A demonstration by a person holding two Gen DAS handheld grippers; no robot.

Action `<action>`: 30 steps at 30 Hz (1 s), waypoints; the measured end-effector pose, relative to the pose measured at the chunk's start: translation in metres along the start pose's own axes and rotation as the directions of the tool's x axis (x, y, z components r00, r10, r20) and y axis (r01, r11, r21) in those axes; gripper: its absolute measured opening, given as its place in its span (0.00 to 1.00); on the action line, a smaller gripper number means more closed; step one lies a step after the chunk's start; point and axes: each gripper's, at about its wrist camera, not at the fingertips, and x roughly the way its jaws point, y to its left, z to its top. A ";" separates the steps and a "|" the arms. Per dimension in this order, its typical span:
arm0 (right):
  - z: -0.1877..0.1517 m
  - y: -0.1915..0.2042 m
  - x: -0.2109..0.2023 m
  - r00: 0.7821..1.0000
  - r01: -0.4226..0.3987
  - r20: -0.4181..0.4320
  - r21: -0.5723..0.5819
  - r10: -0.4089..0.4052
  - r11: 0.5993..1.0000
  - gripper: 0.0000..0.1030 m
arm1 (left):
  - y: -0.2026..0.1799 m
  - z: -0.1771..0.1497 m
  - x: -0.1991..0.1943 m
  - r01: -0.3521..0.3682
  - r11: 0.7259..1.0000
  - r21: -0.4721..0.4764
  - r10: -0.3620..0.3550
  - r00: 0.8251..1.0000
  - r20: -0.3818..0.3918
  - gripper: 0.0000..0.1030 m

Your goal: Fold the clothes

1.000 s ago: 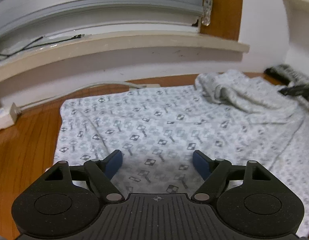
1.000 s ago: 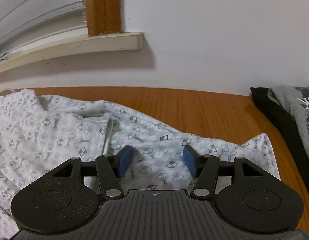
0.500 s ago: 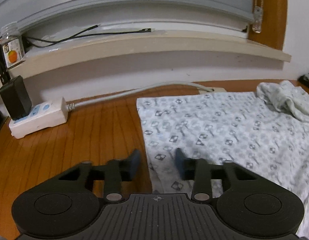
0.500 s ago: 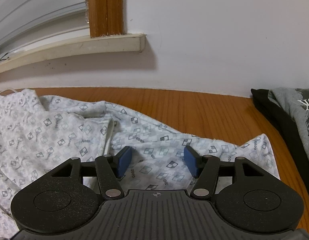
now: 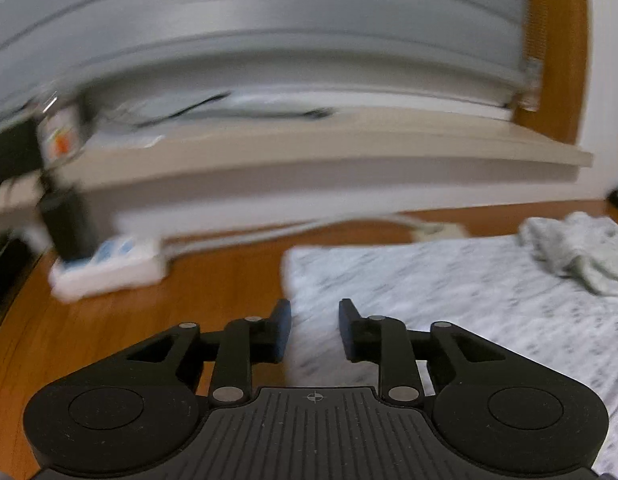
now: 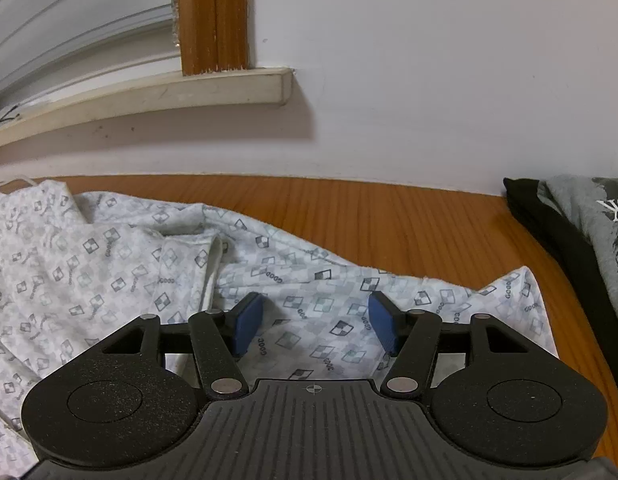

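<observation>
A white power strip with blue switches lies at the left on the brown wooden table; its lettering is lost to blur. Right of it, the left gripper hangs over the left edge of the white checker-printed garment, jaws narrow and opening, cloth between the pads but not visibly pinched. The right gripper stands about half open over the same garment, gripping nothing; the print reads "GOOD". At far right lies a grey printed T-shirt showing a white "K", on a black garment.
</observation>
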 end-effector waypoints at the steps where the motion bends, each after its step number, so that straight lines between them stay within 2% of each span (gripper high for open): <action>1: 0.000 0.000 0.000 1.000 0.001 0.000 -0.001 -0.001 1.000 0.58 | -0.015 0.005 0.002 0.023 0.999 0.027 -0.023 1.000 0.005 0.29; 2: 0.000 0.000 0.000 1.000 0.002 0.001 -0.002 -0.002 1.000 0.58 | -0.031 0.009 0.004 0.047 0.997 0.054 -0.048 0.999 0.009 0.33; 4: 0.000 0.000 0.000 1.000 0.003 0.002 -0.003 -0.003 1.000 0.58 | -0.068 0.015 0.008 0.107 0.989 0.105 -0.109 0.994 0.018 0.35; 7: 0.000 0.000 -0.001 1.000 0.005 0.007 0.000 -0.005 1.000 0.58 | -0.132 0.023 0.014 0.199 0.962 0.188 -0.205 0.979 0.015 0.39; 10: 0.001 -0.004 -0.005 0.999 0.010 0.033 0.025 -0.011 1.000 0.58 | -0.197 0.028 0.018 0.291 0.912 0.289 -0.307 0.952 0.009 0.47; 12: 0.001 -0.008 -0.009 0.998 0.014 0.057 0.051 -0.017 0.999 0.64 | -0.239 0.031 0.021 0.346 0.869 0.354 -0.369 0.929 -0.002 0.48; 16: 0.000 -0.015 -0.015 0.995 0.021 0.097 0.099 -0.031 0.995 0.64 | -0.308 0.028 0.042 0.397 0.802 0.446 -0.416 0.907 -0.061 0.53; 21: 0.001 -0.015 -0.014 0.995 0.024 0.094 0.097 -0.033 0.995 0.64 | -0.340 0.021 0.070 0.456 0.780 0.428 -0.444 0.886 -0.134 0.56; 24: 0.001 -0.014 -0.014 0.996 0.022 0.088 0.092 -0.030 0.996 0.64 | -0.353 0.014 0.074 0.482 0.765 0.427 -0.471 0.871 -0.140 0.57; 28: 0.001 -0.015 -0.015 0.995 0.023 0.093 0.094 -0.032 0.995 0.66 | -0.366 0.009 0.072 0.546 0.716 0.434 -0.536 0.829 -0.159 0.52; 29: 0.001 -0.015 -0.015 0.995 0.023 0.094 0.094 -0.032 0.995 0.66 | -0.371 0.007 0.072 0.545 0.710 0.446 -0.529 0.831 -0.174 0.52; 30: 0.001 -0.015 -0.014 0.995 0.023 0.094 0.094 -0.032 0.995 0.67 | -0.375 0.005 0.074 0.532 0.711 0.461 -0.511 0.840 -0.182 0.52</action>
